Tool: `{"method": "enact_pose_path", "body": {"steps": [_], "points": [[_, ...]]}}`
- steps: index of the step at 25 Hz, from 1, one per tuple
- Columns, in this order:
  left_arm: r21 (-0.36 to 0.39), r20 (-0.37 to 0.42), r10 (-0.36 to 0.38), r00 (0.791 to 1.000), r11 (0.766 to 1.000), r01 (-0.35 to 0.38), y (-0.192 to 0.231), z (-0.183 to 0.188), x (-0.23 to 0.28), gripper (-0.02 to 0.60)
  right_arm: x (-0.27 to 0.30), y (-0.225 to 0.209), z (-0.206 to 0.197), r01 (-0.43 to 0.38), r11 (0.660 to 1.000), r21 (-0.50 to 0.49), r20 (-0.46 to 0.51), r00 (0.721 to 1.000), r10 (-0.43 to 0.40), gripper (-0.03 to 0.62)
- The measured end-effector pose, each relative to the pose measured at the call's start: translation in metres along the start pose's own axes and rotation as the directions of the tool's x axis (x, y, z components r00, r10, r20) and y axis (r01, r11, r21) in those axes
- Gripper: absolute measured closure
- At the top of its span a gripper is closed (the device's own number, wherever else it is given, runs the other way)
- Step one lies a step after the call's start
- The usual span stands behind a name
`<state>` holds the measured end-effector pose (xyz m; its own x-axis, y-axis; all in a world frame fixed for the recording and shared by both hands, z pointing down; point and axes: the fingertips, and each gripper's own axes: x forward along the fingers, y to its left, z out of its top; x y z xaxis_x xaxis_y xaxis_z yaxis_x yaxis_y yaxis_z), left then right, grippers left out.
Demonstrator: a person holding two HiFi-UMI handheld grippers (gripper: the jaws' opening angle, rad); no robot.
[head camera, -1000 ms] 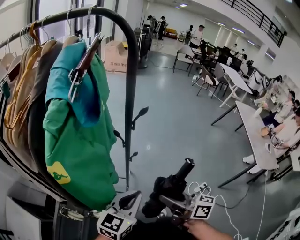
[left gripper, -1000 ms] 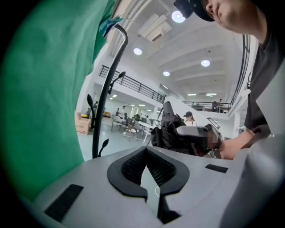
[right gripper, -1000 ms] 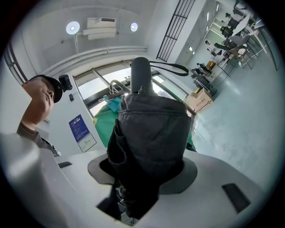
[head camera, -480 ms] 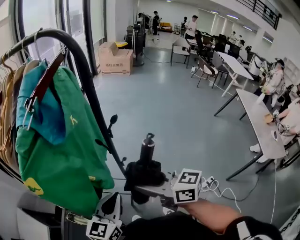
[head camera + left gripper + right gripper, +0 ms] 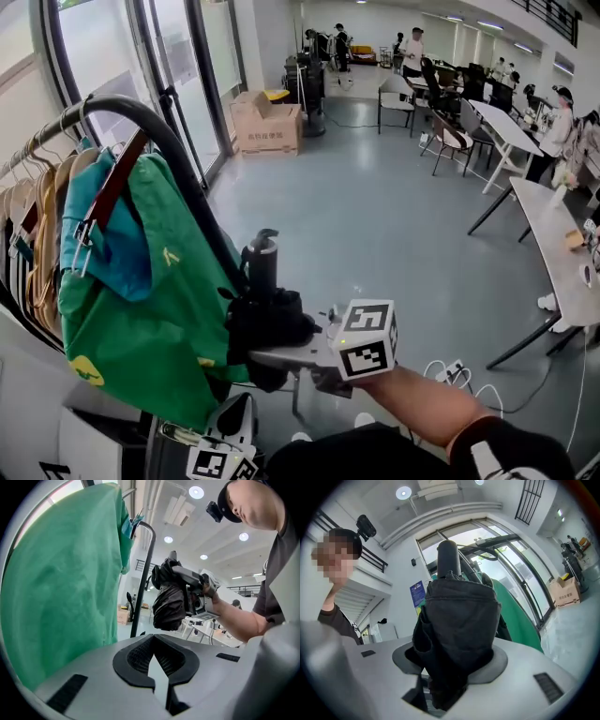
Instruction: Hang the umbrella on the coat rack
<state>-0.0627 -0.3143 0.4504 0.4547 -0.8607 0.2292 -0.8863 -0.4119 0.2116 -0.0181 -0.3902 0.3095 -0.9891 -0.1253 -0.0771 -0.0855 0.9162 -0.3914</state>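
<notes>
A black folded fabric umbrella (image 5: 267,323) sits between the jaws of the right gripper (image 5: 281,356), just right of a green cloth garment (image 5: 150,319) hanging on a black curved metal coat rack (image 5: 178,159). The left gripper (image 5: 230,441) lies nearer, below the garment. A brown cardboard box (image 5: 267,127) stands far behind.

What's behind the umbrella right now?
The rack's black pole and the green garment hanging on it. The umbrella covers the pole's lower stretch, so any hook there is hidden.

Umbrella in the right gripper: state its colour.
Black umbrella, clearest in the right gripper view.
</notes>
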Motion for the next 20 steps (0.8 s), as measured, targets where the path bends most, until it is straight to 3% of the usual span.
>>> {"method": "enact_pose_path", "body": {"steps": [7, 20], "points": [[-0.011, 0.011, 0.060, 0.998, 0.998, -0.060, 0.009, 0.001, -0.015, 0.567, 0.022, -0.003, -0.015, -0.066, 0.996, 0.053, -0.039, 0.997, 0.068, 0.378], [-0.031, 0.017, 0.086, 0.996, 0.996, -0.085, 0.008, -0.003, -0.022, 0.568, 0.012, -0.011, -0.066, -0.035, 0.991, 0.131, -0.112, 0.992, 0.050, 0.378]]}}
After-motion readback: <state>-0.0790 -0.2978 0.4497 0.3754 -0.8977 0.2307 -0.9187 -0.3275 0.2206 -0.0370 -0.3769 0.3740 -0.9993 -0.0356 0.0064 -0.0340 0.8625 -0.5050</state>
